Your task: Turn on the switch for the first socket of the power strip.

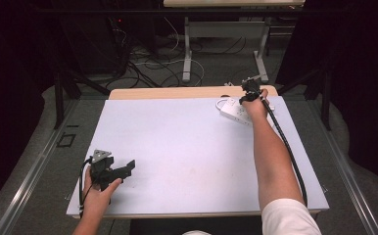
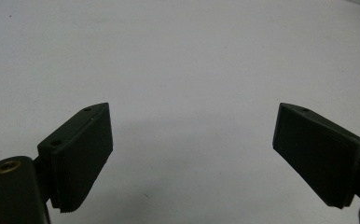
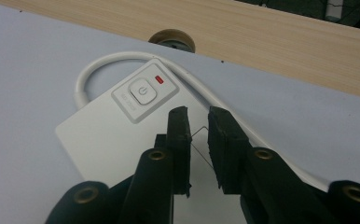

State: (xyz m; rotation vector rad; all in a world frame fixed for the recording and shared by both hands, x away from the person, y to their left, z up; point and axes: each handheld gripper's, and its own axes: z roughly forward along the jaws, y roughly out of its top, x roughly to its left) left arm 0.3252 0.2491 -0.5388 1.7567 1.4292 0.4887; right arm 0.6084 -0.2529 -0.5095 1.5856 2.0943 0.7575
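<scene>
A white power strip point(image 1: 234, 111) lies flat at the far right of the white table top point(image 1: 187, 147). In the right gripper view the power strip point(image 3: 122, 135) shows a square power button point(image 3: 141, 91) with a red light point(image 3: 159, 79) beside it, and its white cord point(image 3: 122, 57) loops round the end. My right gripper point(image 1: 249, 85) hovers over the strip, its jaws a narrow gap apart with nothing between them point(image 3: 197, 114). My left gripper point(image 1: 128, 166) rests near the front left corner, jaws wide open over bare white surface point(image 2: 192, 135).
A strip of bare wood point(image 1: 177, 92) runs along the table's far edge, with a round cable grommet point(image 3: 172, 39) just behind the power strip. The right gripper's black cable point(image 1: 287, 147) trails along the forearm. Beyond the table stand another table's legs point(image 1: 188, 54) and floor cables.
</scene>
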